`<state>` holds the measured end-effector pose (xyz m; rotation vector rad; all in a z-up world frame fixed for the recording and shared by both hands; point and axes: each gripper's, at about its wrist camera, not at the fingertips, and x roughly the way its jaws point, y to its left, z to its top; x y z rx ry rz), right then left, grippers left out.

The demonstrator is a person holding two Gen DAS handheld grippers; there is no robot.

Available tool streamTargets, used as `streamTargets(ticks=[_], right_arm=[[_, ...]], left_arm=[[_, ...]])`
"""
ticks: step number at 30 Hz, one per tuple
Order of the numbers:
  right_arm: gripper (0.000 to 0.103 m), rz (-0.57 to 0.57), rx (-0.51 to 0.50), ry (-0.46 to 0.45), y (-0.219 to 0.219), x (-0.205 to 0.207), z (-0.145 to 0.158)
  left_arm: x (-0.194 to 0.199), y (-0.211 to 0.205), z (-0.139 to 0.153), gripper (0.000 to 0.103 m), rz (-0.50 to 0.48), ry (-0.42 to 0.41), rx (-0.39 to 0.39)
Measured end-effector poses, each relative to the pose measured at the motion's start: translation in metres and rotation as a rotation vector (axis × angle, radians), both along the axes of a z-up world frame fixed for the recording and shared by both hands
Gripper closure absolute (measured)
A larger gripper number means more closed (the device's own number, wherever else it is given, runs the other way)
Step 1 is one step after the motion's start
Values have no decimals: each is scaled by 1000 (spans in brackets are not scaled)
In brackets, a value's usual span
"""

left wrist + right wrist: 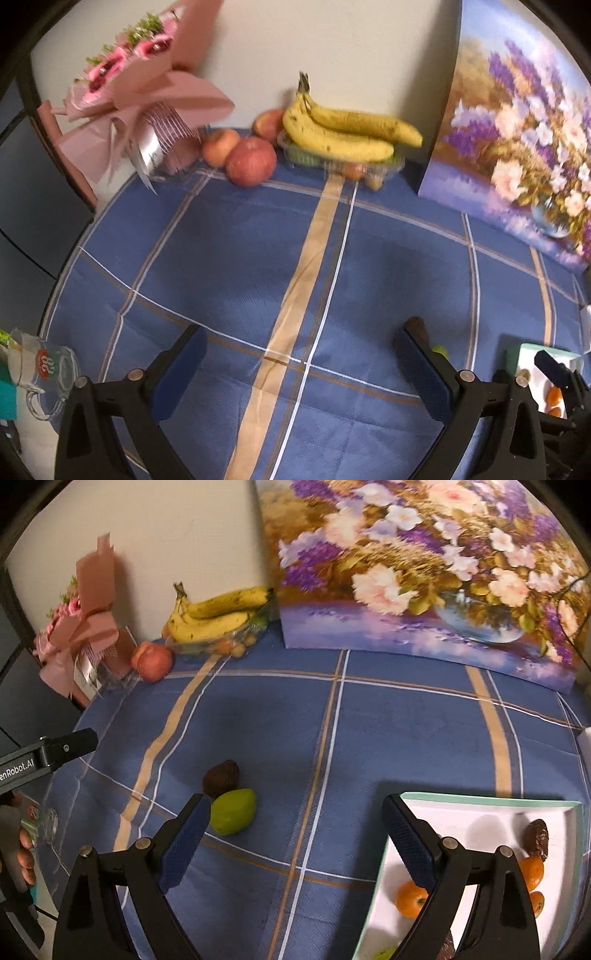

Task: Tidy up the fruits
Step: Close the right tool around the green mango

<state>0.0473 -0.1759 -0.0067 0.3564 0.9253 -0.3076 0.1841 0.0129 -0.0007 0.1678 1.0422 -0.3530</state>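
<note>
My left gripper (301,354) is open over bare blue cloth. A green fruit (440,350) and a brown one (415,323) peek out behind its right finger. My right gripper (295,823) is open too, with nothing between its fingers. The green fruit (232,810) lies just off its left fingertip, touching the brown wrinkled fruit (221,779). Its right finger overlaps a white box (480,812) that holds oranges (410,899) and a dark brown fruit (537,836). At the back, bananas (343,133) rest on a clear tray (388,170), with red apples (251,160) to their left.
A flower painting (424,572) leans on the wall at the back right. A pink bouquet (140,92) stands at the back left. A glass mug (40,369) sits off the cloth's left edge. A hand (26,853) holds the left gripper's handle (66,749).
</note>
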Motion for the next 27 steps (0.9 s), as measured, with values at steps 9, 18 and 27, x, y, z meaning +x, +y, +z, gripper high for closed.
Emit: streamTargets(ticks=[9,18,27], right_arm=[[9,79,-17,85,15,23,-33],[9,162,-28,121,34,43,-61],[12,230,-86,147,50,60,-80]], left_arm=[[17,0,-29,0,26,51,36],[30,5,-41,0,55,58,45],[35,-2,-51,0,39,84,20]])
